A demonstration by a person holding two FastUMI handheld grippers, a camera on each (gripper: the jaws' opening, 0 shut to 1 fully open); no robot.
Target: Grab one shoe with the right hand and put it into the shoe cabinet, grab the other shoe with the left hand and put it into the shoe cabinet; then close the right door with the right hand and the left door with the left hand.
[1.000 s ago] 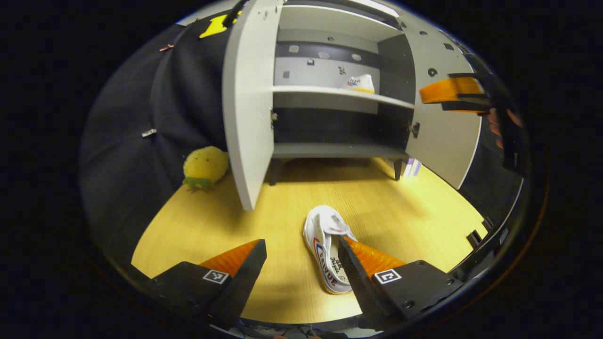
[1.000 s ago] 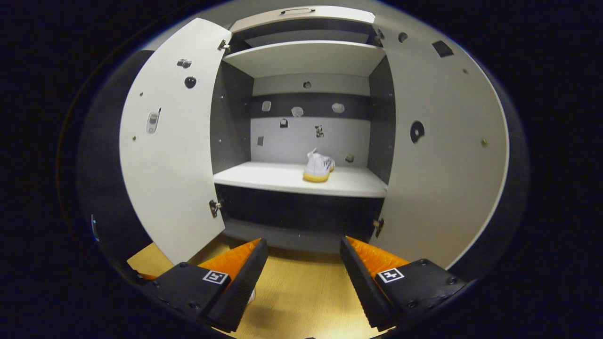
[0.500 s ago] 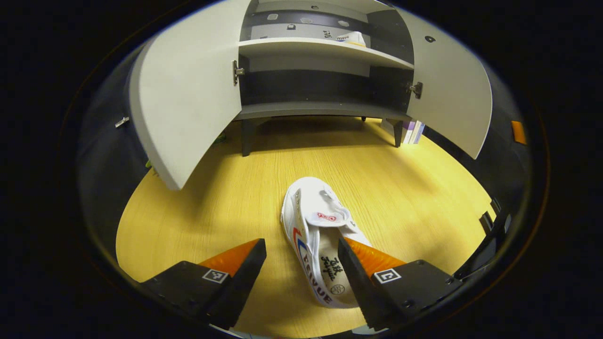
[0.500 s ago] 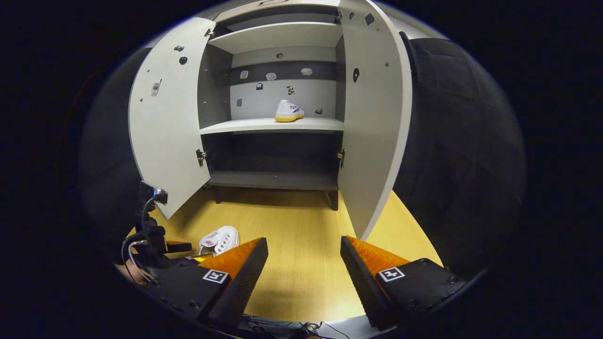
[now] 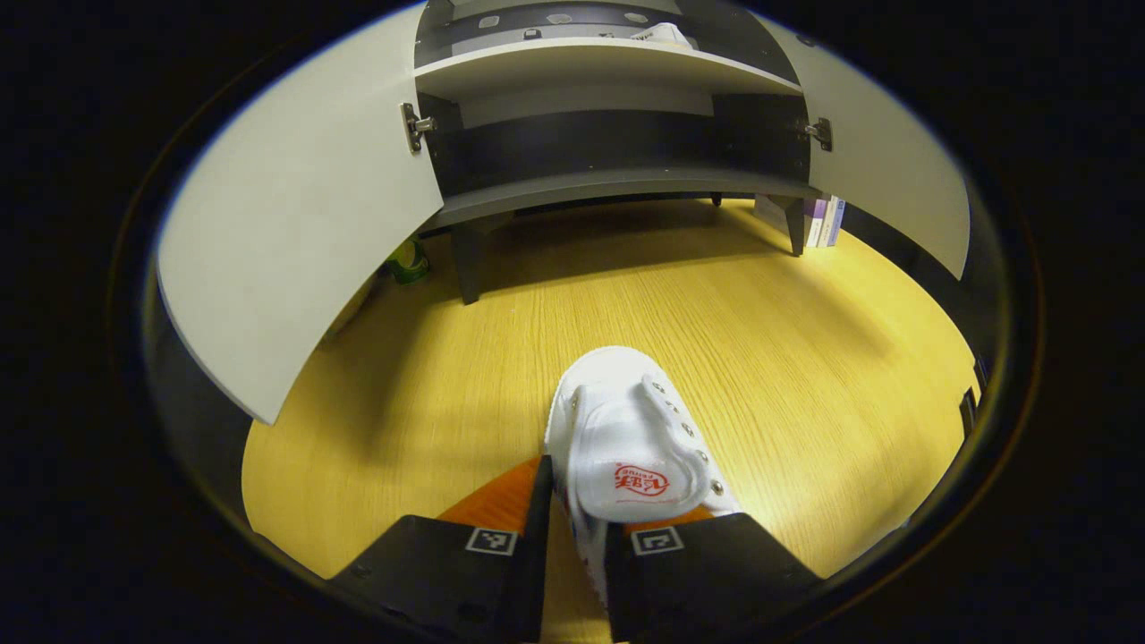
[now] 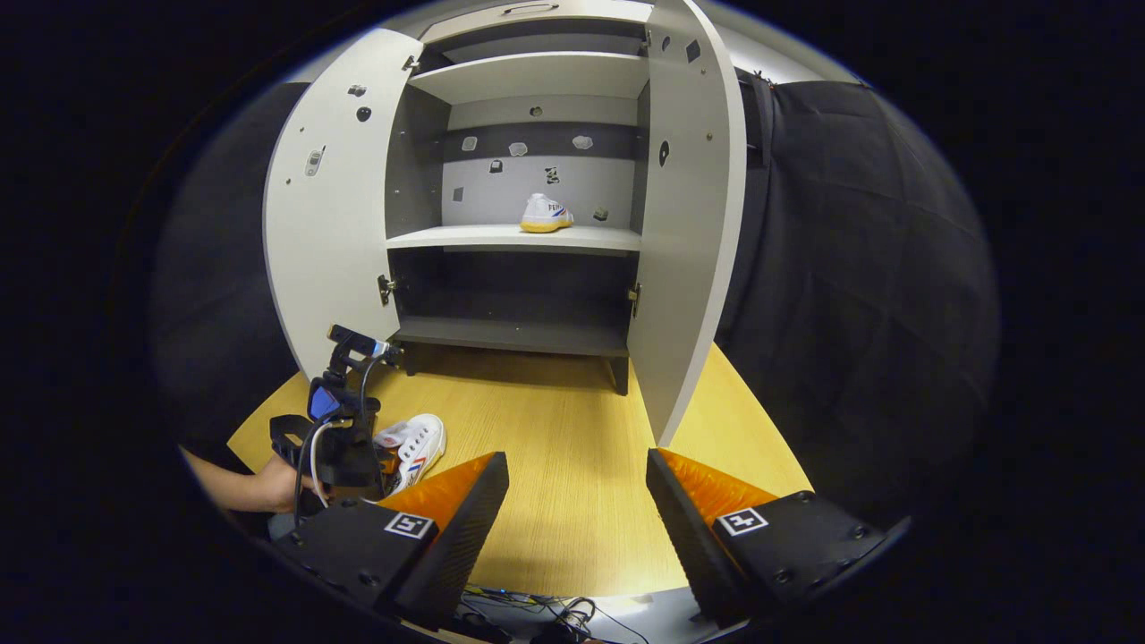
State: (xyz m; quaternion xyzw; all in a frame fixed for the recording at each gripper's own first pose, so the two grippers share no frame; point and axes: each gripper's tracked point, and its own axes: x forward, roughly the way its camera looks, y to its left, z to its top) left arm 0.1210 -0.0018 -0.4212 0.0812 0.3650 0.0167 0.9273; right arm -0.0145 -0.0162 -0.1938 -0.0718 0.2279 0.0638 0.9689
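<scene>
We judge the main risk to lie nearest us: the left gripper [image 5: 572,546] pinches only the side wall of the white shoe [image 5: 626,438] near its opening, one finger inside and one outside, so the soft canvas could fold or slip out on the lift, and the shoe could then clip the shelf edge of the shoe cabinet [image 6: 514,335] beyond. The right gripper [image 6: 577,510] hangs spread wide and empty above the wooden table [image 6: 572,447]. Farther off, the other shoe [image 6: 546,213] rests on the middle shelf between the open left door [image 6: 326,233] and right door [image 6: 684,233].
</scene>
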